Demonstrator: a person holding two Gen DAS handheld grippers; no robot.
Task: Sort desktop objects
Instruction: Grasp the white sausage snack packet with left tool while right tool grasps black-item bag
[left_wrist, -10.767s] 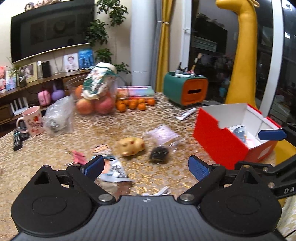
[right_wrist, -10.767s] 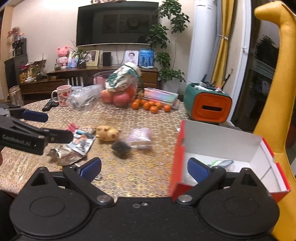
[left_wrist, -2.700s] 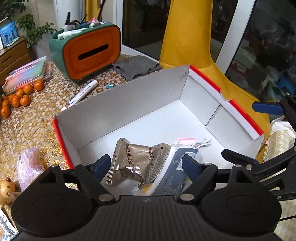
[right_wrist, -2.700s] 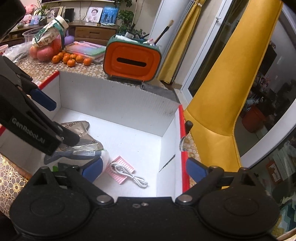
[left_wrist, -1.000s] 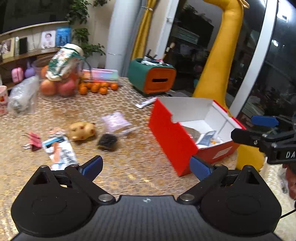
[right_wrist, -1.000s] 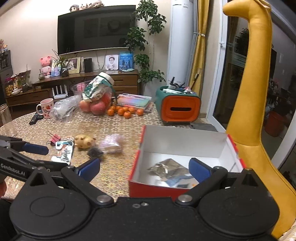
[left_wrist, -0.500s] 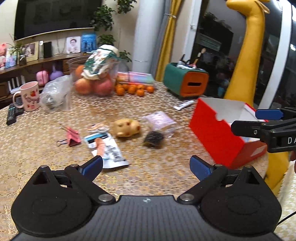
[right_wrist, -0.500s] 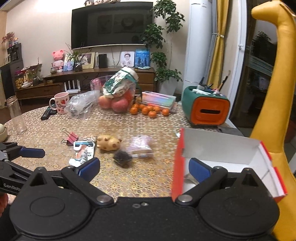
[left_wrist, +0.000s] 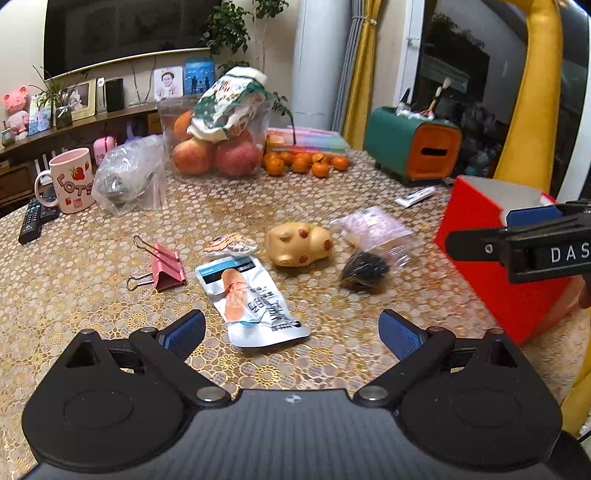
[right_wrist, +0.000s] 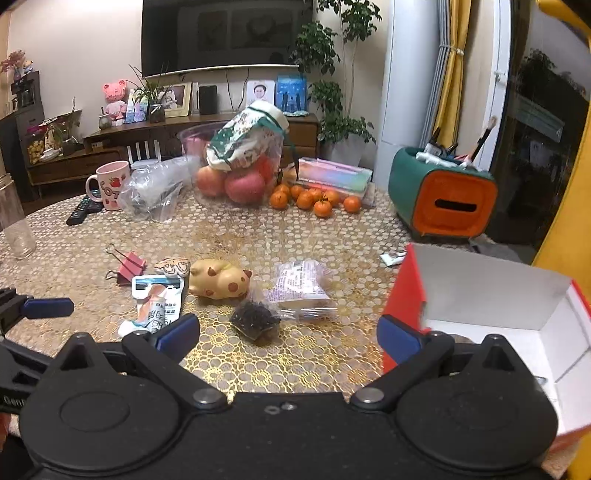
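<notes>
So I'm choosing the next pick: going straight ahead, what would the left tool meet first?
Likely the white snack pouch, lying flat on the table between the open left tool's fingers; depth is uncertain.

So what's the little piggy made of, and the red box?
The piggy looks like smooth plastic or rubber: tan, glossy, with rounded moulded shapes; I can't tell which. The red box looks like thin cardboard: flat folded walls, matte white inside, red outside.
</notes>
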